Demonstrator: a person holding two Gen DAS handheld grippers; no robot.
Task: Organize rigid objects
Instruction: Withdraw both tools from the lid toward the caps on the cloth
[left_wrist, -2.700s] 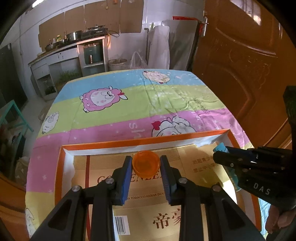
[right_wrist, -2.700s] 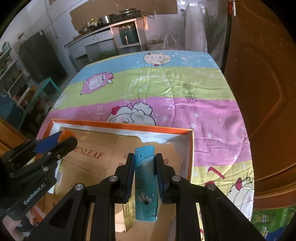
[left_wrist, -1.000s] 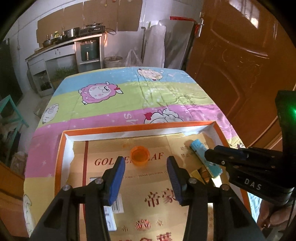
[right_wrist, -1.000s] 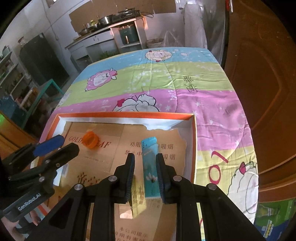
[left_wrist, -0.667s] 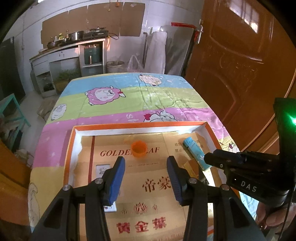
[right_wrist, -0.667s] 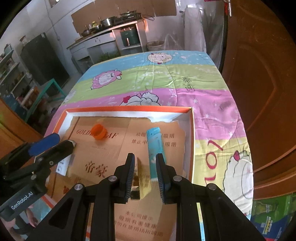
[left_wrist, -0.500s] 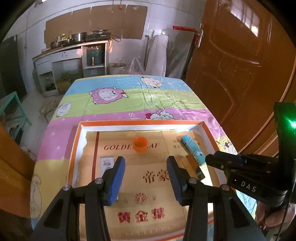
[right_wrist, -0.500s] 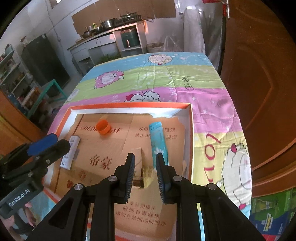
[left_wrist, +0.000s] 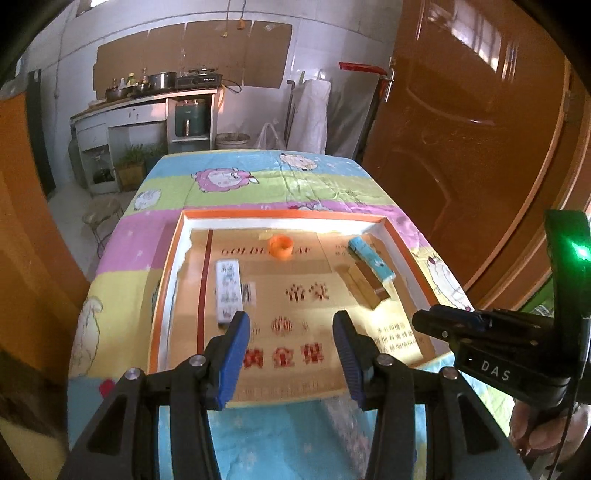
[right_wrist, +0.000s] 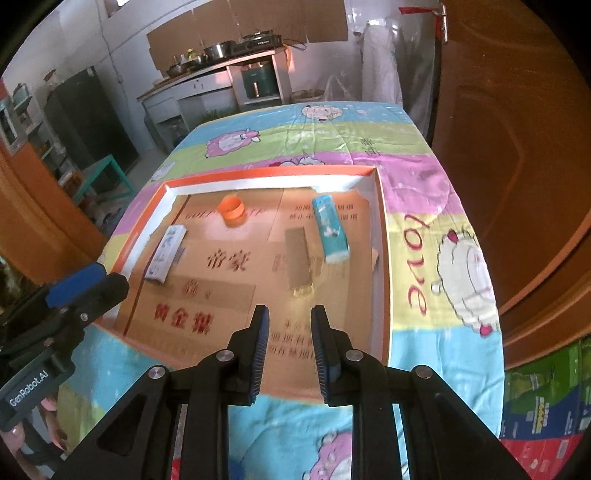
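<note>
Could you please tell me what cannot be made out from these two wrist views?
- Small print on the white box: left wrist view, blurred.
- Near rim of the orange-edged tray: both views, hidden behind gripper fingers.
- Gold box label: right wrist view, smeared by blur.
- Person's hand: left wrist view, cut off.

Cup (left_wrist: 281, 248) in tray (left_wrist: 168, 266), white box (left_wrist: 228, 291) left, two boxes (left_wrist: 371, 275) right

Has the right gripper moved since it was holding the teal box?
Yes. The right gripper has let go and drawn back toward the tray's near edge; the teal box lies inside, well ahead.
</note>
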